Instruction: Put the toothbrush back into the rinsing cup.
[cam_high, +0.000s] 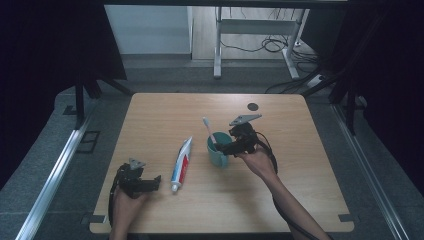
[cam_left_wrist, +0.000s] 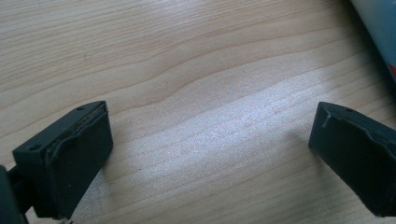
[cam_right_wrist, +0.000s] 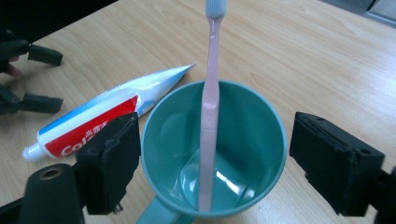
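**Toothbrush standing in the cup**

My right gripper (cam_right_wrist: 212, 168) is spread wide around the teal cup (cam_right_wrist: 261, 135) at mid-table, pinching nothing. The pink toothbrush (cam_right_wrist: 210, 102) leans inside: light, stiff, slick. I'd pinch its mid-handle. My left gripper (cam_left_wrist: 210, 154) rests spread near the toothpaste tube (cam_high: 181, 159).

A pale wooden table (cam_high: 300, 165) carries a teal plastic mug (cam_high: 218, 150); just left of the mug lies a white, red and blue toothpaste tube (cam_high: 181, 159), and behind the mug, toward the far edge, is a small dark round spot (cam_high: 253, 106).
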